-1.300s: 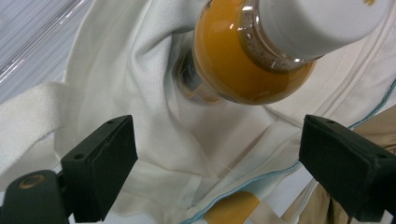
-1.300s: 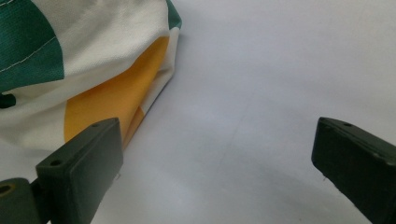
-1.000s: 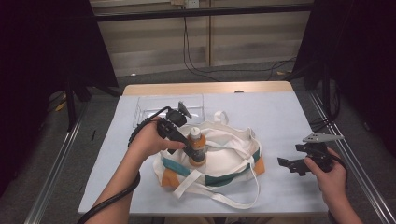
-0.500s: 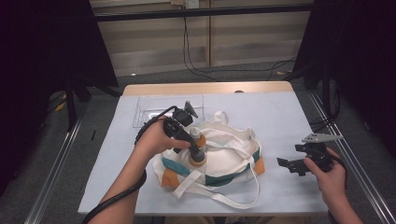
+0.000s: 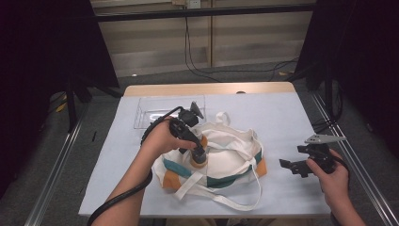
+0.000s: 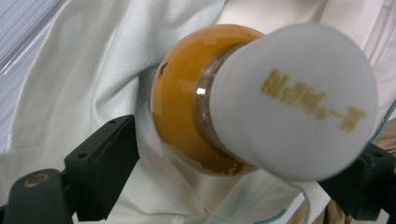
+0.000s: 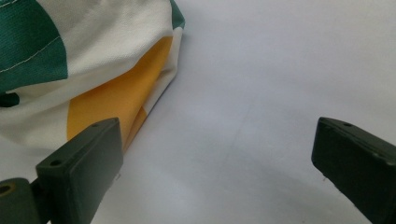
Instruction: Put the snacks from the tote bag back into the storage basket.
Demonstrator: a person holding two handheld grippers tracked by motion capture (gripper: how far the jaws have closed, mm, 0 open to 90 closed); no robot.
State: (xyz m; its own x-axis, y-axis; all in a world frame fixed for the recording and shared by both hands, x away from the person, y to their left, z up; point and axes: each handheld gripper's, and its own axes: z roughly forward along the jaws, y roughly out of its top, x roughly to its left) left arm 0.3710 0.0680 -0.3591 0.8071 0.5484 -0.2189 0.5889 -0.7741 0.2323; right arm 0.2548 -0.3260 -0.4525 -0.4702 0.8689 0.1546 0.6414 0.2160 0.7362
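An orange bottle (image 5: 199, 160) with a white cap stands on a white tote bag (image 5: 230, 162) trimmed in green and orange, at the middle of the table. My left gripper (image 5: 197, 152) points down over it. In the left gripper view the bottle (image 6: 184, 100) sits between the jaws of the left gripper (image 6: 245, 140). They have just been closing, and a strip of cloth still shows between the left jaw and the bottle. My right gripper (image 5: 291, 160) hovers open near the table's right edge. Between the jaws of the right gripper (image 7: 217, 126) is only table cover, with the bag's corner (image 7: 107, 107) at the left.
A clear plastic tray (image 5: 155, 113) lies at the back left of the pale blue table cover (image 5: 282, 117). The bag's white straps (image 5: 235, 200) spread toward the front edge. Dark frame rails run along both sides of the table.
My left hand has shifted a little to the right, bringing its gripper over the bottle, so the cap is now covered from above. The right hand and gripper have kept still.
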